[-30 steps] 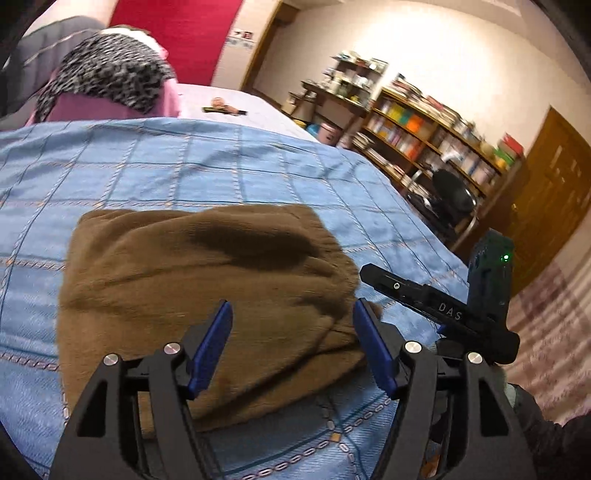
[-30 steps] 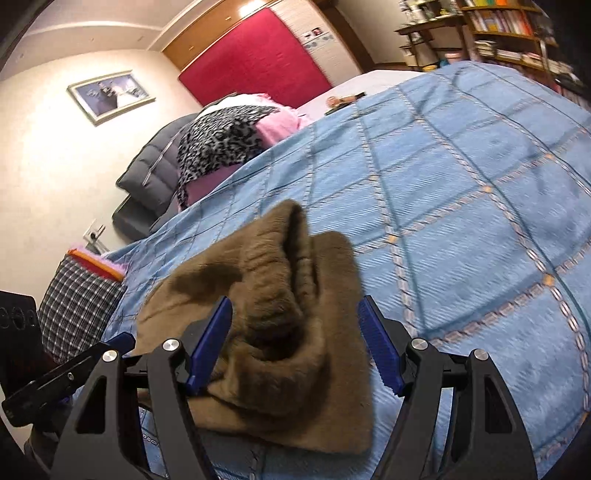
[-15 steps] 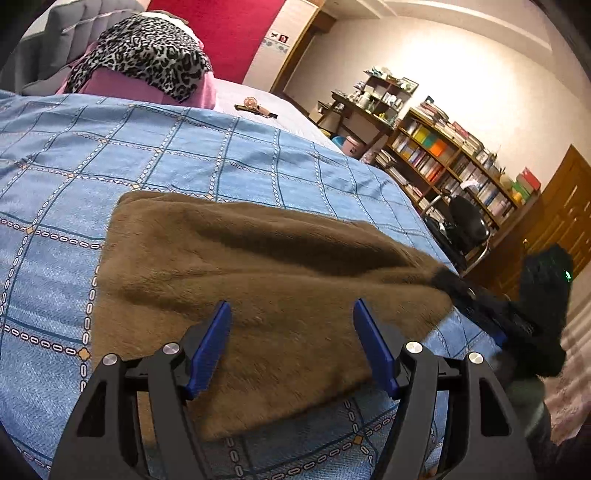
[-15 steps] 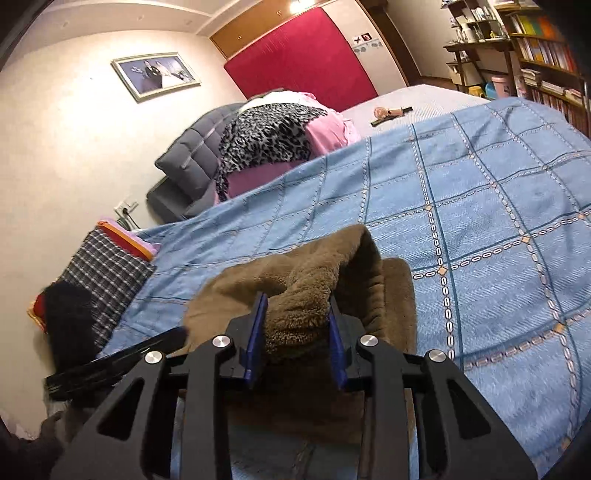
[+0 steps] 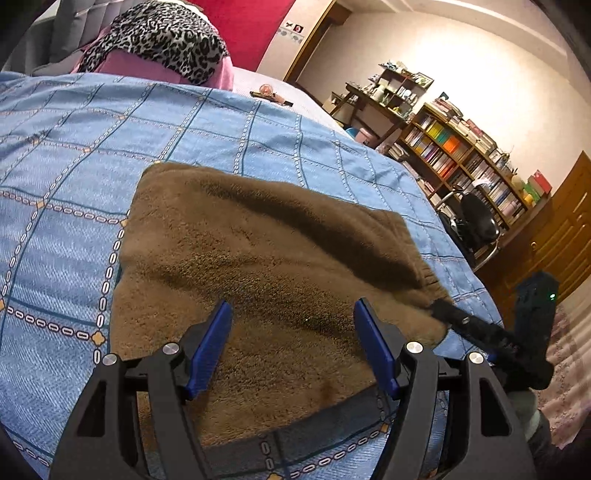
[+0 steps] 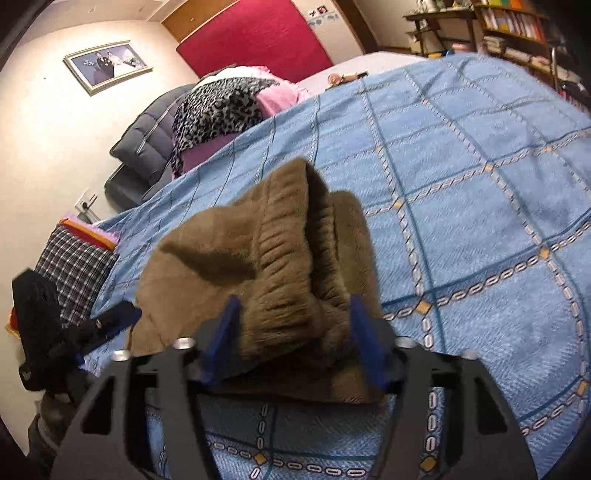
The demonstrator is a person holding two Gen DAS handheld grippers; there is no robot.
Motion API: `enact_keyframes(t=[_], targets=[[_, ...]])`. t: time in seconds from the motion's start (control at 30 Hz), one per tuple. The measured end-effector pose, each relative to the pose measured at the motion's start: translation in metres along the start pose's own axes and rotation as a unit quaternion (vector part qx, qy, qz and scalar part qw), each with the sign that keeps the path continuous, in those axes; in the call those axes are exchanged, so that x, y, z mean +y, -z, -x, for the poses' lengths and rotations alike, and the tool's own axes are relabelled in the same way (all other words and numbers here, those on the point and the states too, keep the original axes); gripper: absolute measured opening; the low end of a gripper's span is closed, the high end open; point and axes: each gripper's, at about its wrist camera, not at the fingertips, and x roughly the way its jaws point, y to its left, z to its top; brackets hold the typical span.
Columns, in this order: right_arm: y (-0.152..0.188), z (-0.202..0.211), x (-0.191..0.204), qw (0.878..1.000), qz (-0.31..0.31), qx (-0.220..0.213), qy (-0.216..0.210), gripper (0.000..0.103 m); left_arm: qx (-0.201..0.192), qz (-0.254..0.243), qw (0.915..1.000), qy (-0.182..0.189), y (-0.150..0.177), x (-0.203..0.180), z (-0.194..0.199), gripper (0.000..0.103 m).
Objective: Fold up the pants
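At the far left of the right wrist view a plaid cushion (image 6: 74,266) leans at the bed's edge, with a framed photograph (image 6: 107,64) on the wall above it. The left claw (image 5: 291,347) shows there as a dark shape at the left margin; in its own view its jaws stand apart over the brown pants (image 5: 266,266), blue pads clear of the cloth, grasping nothing. The pants lie folded on the blue checked bedspread (image 5: 74,177), near its front edge. Behind them a leopard-print cloth (image 5: 162,37) is draped over a pink bundle (image 5: 147,68) at the head of the bed, before a red panel (image 6: 255,35). The right claw (image 6: 291,332) sits at the pants' ribbed waistband (image 6: 288,258), which bunches up between its fingers; its jaws have just been opening, and the pads now stand spread to either side of the hump, released. That raised hump blocks the view of the cloth beyond it. A small object (image 5: 271,92), too small to tell, lies on the pale sheet farther back. On the right, bookshelves (image 5: 465,162) crowded with books line the wall, a dark chair (image 5: 476,221) before them and a wooden door (image 5: 565,221) at the edge.
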Motion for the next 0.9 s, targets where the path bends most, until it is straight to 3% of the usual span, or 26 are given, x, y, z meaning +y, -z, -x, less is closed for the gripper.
enact_keyframes(t=[0.13,0.23,0.33,0.43,0.57,0.7,0.73,0.77,0.8,0.9], targets=[[-0.003,-0.021,-0.020,0.996,-0.071,0.036,-0.033,0.072,0.004,-0.003,1.0000,-0.001,0.002,0.000,-0.003,0.071],[-0.004,-0.024,-0.024,0.995,-0.083,0.038,-0.038,0.050,0.009,-0.013,0.9999,-0.001,0.004,-0.002,-0.005,0.074],[-0.012,-0.009,-0.013,0.998,-0.051,0.018,-0.040,0.030,0.014,-0.020,0.9997,0.000,0.005,-0.005,-0.006,0.074],[-0.024,0.021,0.003,0.998,-0.019,-0.022,-0.052,0.027,0.008,-0.020,0.9997,0.012,0.002,-0.010,-0.001,0.074],[-0.025,0.045,0.003,0.999,0.008,-0.050,-0.020,0.027,-0.001,-0.039,0.9986,0.035,0.000,-0.023,0.003,0.075],[0.000,0.006,-0.021,1.000,0.000,0.028,0.001,0.029,0.029,-0.068,0.9973,-0.002,0.012,-0.025,-0.016,0.075],[0.004,0.002,-0.023,0.999,0.000,0.032,0.002,0.033,0.036,-0.069,0.9969,-0.009,0.015,-0.021,-0.020,0.075],[0.005,0.002,-0.025,1.000,-0.002,0.029,0.000,0.049,0.041,-0.067,0.9968,-0.008,0.018,-0.016,-0.021,0.075],[0.002,0.006,-0.026,1.000,-0.008,0.021,-0.001,0.054,0.041,-0.066,0.9969,-0.006,0.020,-0.011,-0.021,0.075],[-0.013,0.020,-0.022,1.000,-0.005,-0.008,-0.006,0.060,0.045,-0.064,0.9969,-0.011,0.022,-0.003,-0.018,0.075]])
